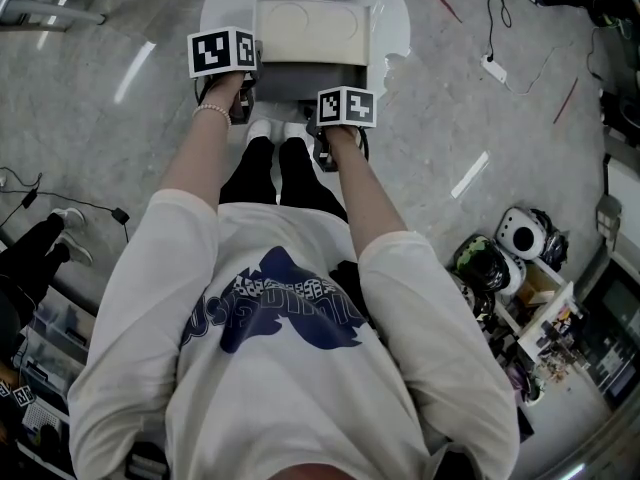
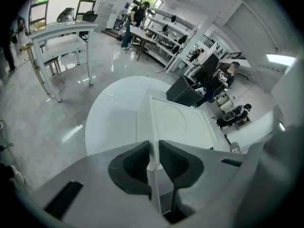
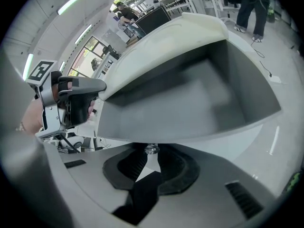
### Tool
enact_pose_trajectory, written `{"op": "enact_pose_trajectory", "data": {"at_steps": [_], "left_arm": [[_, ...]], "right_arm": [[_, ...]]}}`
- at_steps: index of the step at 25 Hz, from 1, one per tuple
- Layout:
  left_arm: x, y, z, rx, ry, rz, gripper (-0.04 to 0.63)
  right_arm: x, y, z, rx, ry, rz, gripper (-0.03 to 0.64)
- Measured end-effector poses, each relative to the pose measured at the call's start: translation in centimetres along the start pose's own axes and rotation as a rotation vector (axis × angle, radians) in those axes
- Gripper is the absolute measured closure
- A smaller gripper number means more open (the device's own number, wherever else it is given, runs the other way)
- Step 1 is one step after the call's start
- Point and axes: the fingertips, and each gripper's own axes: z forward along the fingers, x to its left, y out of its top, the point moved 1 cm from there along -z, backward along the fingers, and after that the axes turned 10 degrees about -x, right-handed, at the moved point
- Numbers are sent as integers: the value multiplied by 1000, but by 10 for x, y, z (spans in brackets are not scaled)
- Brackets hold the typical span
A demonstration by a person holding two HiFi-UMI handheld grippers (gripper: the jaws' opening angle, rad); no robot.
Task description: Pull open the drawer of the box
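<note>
**Drawer Extraction: Pull Axis**

Holds drawer (image 3: 190, 94) knob (image 3: 151, 149) clenched in jaws of right gripper (image 3: 151, 154); braces box (image 2: 183, 122) by side wall, clamped in jaws of left gripper (image 2: 153, 151). Sits on tabletop (image 2: 114, 122), drawer drawn well out toward operator. Likely: pull straight back along drawer's length.

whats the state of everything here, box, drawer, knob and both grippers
box: upright on the round table, held at one edge
drawer: pulled out toward the person, nothing seen inside
knob: pinched between the right jaws
left gripper: shut on the box's edge
right gripper: shut on the knob
</note>
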Motion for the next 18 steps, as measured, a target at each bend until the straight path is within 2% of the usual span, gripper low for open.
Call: {"op": "enact_pose_trajectory", "data": {"at_steps": [18], "left_arm": [[-1, 0, -3, -4, 3, -5, 526]], "right_arm": [[0, -24, -10, 3, 11, 1, 555]]}}
